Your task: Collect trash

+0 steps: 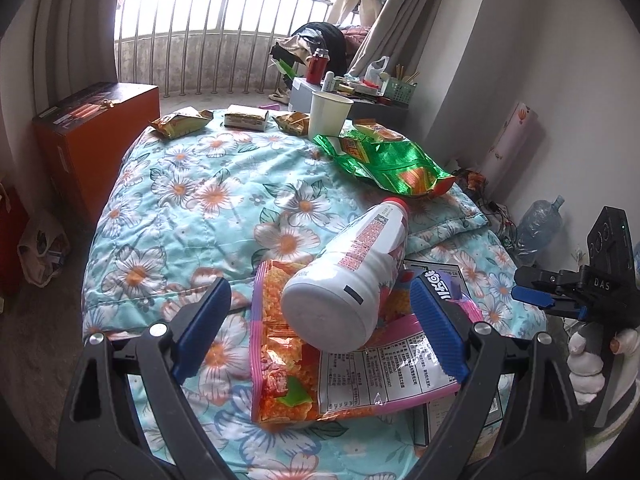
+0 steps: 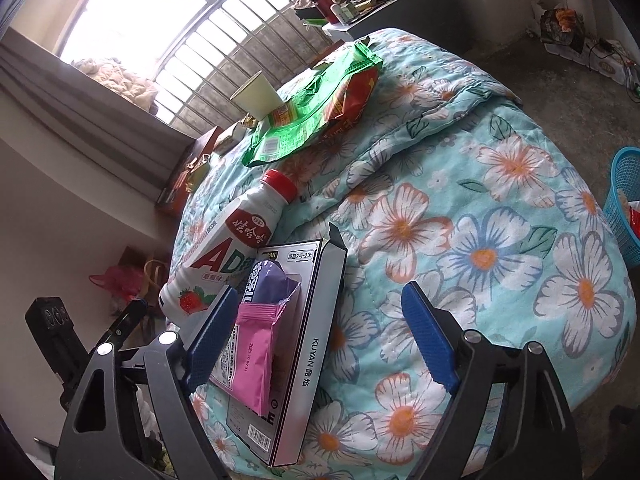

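Quilt (image 1: pixel 192 200) with a flower print covers the whole work surface, rumpled into a fold along its right side in the left wrist view. On it, at the far end, lie a large green snack bag (image 1: pixel 384 160), a white paper cup (image 1: pixel 329 114) standing upright just behind it, two small yellow snack packets (image 1: pixel 180 122) and a small box (image 1: pixel 246 118) between them. An orange box (image 1: pixel 96 140) stands on the floor to the left of the quilt, and a blue basket (image 2: pixel 624 204) sits on the floor at the right edge of the right wrist view.

Nearer the cameras, a white bottle (image 1: pixel 348 268) with a red cap lies on its side, its base resting on a pink-edged snack wrapper (image 1: pixel 340 360). A flat grey box (image 2: pixel 304 344) lies beside the bottle, under the wrapper's far end.

The left gripper (image 1: pixel 320 336) hangs over the bottle and wrapper with its blue pads spread wide, one on either side, pressing on nothing. The right gripper (image 2: pixel 320 336) is likewise released: its left pad is just beside the wrapper and grey box, its right pad well out over bare quilt. A gloved hand (image 1: pixel 592 360) holds the right gripper's handle.
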The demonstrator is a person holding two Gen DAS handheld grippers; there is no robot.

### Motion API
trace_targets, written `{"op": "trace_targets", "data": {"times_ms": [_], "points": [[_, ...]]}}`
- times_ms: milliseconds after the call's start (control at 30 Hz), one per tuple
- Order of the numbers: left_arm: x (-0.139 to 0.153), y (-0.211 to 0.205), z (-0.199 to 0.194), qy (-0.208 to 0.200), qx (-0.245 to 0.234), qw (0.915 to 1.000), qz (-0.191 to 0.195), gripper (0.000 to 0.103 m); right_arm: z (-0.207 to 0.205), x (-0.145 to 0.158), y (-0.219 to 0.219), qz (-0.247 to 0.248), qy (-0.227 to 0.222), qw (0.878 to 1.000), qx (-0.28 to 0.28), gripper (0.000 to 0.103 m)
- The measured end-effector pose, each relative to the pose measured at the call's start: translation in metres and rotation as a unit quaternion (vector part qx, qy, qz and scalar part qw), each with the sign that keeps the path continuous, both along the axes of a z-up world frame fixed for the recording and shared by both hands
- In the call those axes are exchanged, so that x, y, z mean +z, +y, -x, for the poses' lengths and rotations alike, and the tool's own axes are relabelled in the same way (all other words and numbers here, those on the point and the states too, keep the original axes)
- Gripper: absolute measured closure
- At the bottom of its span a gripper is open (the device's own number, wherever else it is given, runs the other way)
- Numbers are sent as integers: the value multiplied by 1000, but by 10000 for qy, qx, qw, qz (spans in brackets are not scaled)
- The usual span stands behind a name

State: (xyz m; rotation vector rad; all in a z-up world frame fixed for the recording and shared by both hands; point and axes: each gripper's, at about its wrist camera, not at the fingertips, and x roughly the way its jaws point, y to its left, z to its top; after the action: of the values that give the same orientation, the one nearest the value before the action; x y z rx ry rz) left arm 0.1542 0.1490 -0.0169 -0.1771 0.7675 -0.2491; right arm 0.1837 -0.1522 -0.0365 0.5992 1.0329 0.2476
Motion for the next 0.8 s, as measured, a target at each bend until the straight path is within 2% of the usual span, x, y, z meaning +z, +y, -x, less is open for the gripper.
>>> {"op": "trace_targets", "data": {"times_ms": [167,333,500,600,700,800], "points": [[-6,6,-6,76,85,9999,53,17,-4,-9,9,37,186,9997,132,34],[-7,14,-5,64,113,9998,123,17,4,-29,11,-75,611,9979,202,40],[-6,22,8,-70,57,9999,-107,17,27,-33,28,-215,684,9945,763,39],[-9,28,13,-14,145,9998,-115,17,41,-34,53,119,741,9906,1142,29],[-10,31,18,29,142,9999,-56,17,48,-31,75,509,674,9861,1428,27],[-8,29,27,4,3,9999,-109,17,49,-30,92,688,593,9836,1557,25]]}}
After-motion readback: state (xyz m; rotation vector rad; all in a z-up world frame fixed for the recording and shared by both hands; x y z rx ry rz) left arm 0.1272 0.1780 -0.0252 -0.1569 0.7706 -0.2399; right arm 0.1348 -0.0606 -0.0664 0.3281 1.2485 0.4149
